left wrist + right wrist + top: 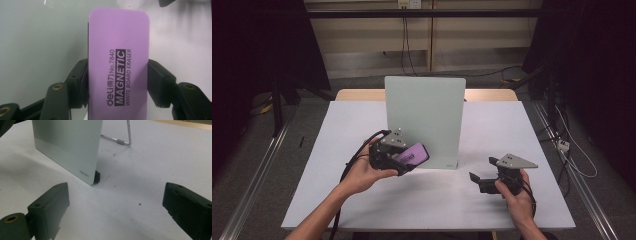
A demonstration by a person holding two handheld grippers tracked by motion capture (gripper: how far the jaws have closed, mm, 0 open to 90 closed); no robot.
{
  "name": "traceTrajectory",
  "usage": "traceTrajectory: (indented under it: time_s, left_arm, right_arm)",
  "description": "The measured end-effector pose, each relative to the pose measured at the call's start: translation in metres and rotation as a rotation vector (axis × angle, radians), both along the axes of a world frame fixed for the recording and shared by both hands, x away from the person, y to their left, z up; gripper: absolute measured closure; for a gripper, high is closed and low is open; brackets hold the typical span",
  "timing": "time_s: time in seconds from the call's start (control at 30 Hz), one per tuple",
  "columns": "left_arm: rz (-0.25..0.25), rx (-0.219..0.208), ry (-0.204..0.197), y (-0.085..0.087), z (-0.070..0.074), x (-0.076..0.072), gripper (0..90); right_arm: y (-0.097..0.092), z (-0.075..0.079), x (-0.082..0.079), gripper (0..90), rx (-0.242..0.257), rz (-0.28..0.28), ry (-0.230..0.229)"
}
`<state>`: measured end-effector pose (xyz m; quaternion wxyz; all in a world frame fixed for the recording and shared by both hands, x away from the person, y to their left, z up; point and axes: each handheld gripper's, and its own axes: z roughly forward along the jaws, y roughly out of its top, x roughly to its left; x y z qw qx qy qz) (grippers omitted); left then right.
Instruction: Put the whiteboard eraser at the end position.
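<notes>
The left claw (404, 162), at the lower left of centre in the high view, is clamped on a purple eraser (413, 154); in the left gripper view the eraser (119, 65) is seen pinched across its narrow sides, both black pads pressed flat against its edges, so that the printed face is left uncovered and the free end projects well beyond the jaws. This hold is judged to keep the wiping side free to be laid against a surface. The eraser is carried above the table (337, 165), its tip just in front of the lower left part of the whiteboard (424, 117), which is propped upright at the middle of the frame; whether the two touch cannot be told. In the right gripper view the board (67, 145) is shown resting on a small black foot (97, 177) and braced from behind by a wire stand (125, 138), presumably so that its face is presented to the person. The right claw (484, 181), at the lower right of the high view, is held with its jaws spread wide and nothing between them, low over the table and well apart from the board, apparently kept in reserve.
</notes>
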<state>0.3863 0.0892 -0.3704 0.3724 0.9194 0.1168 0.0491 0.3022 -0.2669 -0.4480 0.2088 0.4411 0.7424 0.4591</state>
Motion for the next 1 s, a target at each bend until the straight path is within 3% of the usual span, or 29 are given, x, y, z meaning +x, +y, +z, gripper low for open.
traceTrajectory:
  time_s: [0.3,0.37,0.4,0.43,0.47,0.57,0.6,0.67,0.73,0.77,0.97,1.0]
  left_arm:
    - [-0.070,0.025,0.033,-0.014,-0.004,-0.010,40.9]
    - [-0.079,0.039,0.042,-0.017,-0.005,-0.010,40.8]
    - [-0.067,0.078,0.033,-0.019,-0.004,-0.012,40.8]
    - [-0.086,0.053,0.059,-0.020,-0.008,-0.011,40.8]
    - [-0.073,0.087,0.045,-0.022,-0.007,-0.012,40.8]
    - [-0.096,0.065,0.093,-0.025,-0.015,-0.012,40.8]
    - [-0.088,0.088,0.088,-0.026,-0.014,-0.012,40.8]
    - [-0.097,0.081,0.119,-0.028,-0.018,-0.012,40.8]
    - [-0.089,0.111,0.116,-0.030,-0.020,-0.013,40.8]
    - [-0.101,0.097,0.135,-0.031,-0.023,-0.012,40.9]
    - [-0.110,0.130,0.162,-0.040,-0.031,-0.014,40.8]
    - [-0.104,0.172,0.144,-0.041,-0.030,-0.016,40.9]
  right_arm:
    - [0.001,0.001,-0.003,7.0,-0.008,0.000,-0.009]
    - [0.000,0.001,-0.002,7.0,-0.006,-0.004,-0.007]
    - [0.000,0.001,-0.002,7.0,-0.005,-0.005,-0.007]
    - [0.000,0.001,-0.002,7.0,-0.005,-0.005,-0.006]
    - [0.000,0.001,-0.002,7.0,-0.005,-0.004,-0.006]
    - [0.000,0.001,-0.002,7.0,-0.009,0.000,-0.008]
    - [0.001,0.001,-0.002,7.0,-0.009,0.001,-0.009]
    - [0.001,0.002,-0.003,7.0,-0.010,0.002,-0.011]
    - [0.001,0.002,-0.003,6.9,-0.007,-0.001,-0.011]
    - [0.000,0.002,-0.003,7.0,-0.008,0.001,-0.010]
    - [0.000,0.002,-0.003,7.0,-0.003,-0.004,-0.009]
    - [0.000,0.002,-0.003,7.0,-0.004,-0.004,-0.009]
